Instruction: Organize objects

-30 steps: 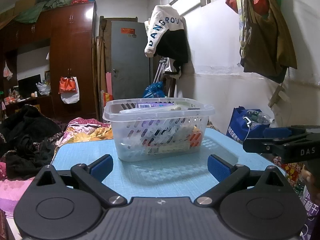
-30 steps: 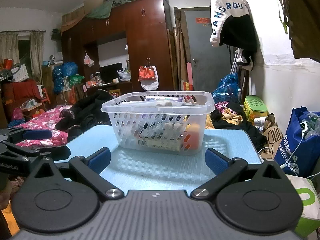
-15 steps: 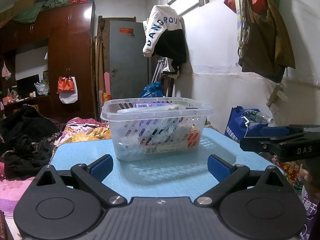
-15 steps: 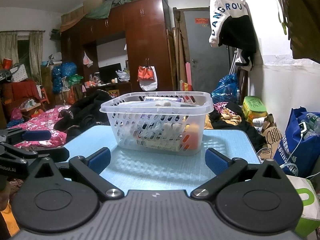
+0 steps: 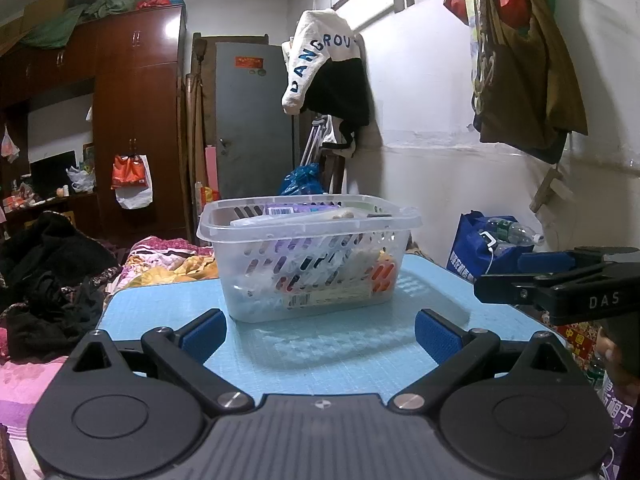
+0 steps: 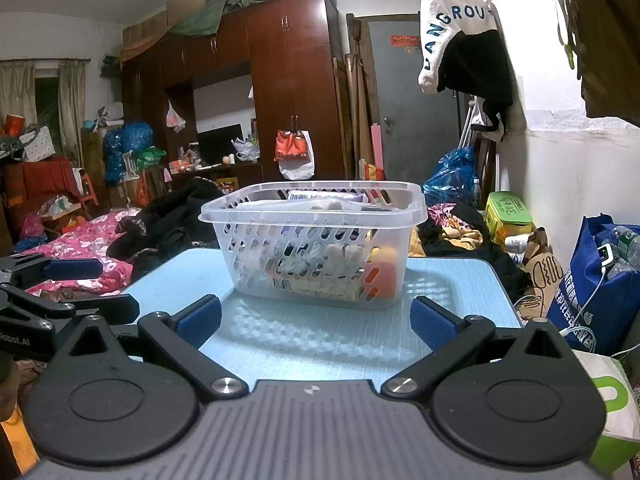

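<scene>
A clear plastic basket (image 5: 308,236) stands on the light blue table (image 5: 320,348), filled with several packets and boxes; it also shows in the right wrist view (image 6: 316,216). My left gripper (image 5: 320,336) is open and empty, low over the table's near edge, a short way in front of the basket. My right gripper (image 6: 314,322) is open and empty, likewise in front of the basket. The right gripper shows at the right edge of the left wrist view (image 5: 560,284), and the left gripper at the left edge of the right wrist view (image 6: 48,284).
A white wall with hanging bags (image 5: 520,60) and a sweater (image 5: 320,60) stands right of the table. A blue bag (image 6: 600,280) sits on the floor at the right. A bed with piled clothes (image 5: 48,272) lies left. Dark wardrobes (image 6: 280,100) stand behind.
Both grippers have barely shifted; the basket drifts slightly left in the left wrist view. Jaws stay open and empty.
</scene>
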Available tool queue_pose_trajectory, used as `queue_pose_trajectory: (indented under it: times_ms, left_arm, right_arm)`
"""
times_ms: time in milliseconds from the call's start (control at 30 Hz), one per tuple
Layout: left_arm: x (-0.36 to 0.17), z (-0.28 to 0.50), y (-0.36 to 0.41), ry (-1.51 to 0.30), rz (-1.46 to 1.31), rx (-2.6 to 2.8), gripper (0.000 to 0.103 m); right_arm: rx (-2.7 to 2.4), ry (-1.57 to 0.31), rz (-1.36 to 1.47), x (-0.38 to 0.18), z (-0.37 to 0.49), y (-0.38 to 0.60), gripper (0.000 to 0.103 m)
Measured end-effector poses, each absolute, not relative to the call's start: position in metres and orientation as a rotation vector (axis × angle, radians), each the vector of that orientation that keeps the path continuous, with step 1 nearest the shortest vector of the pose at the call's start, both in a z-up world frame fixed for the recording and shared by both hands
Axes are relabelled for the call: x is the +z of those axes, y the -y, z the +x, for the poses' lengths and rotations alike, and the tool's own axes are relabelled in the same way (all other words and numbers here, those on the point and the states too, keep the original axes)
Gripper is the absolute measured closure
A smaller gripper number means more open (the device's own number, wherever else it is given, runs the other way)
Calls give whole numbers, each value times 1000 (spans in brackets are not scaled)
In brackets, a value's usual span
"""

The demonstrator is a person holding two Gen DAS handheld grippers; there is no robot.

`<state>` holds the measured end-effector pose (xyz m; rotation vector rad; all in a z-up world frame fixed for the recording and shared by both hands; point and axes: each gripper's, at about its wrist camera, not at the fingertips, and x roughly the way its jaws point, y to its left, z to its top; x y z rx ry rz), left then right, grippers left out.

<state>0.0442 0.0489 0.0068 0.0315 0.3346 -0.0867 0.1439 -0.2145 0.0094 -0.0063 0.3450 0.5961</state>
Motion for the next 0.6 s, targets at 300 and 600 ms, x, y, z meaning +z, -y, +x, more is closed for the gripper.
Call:
queue_pose_trajectory:
  times_ms: [300,600]
  left_arm:
    - [7,44,-47,-333,32,-90,2]
    - [6,43,-47,-314,29,-100,2]
  right_arm:
    - [595,-346,-7,9,144,214,0]
    - [594,-351,-5,8,145,215,0]
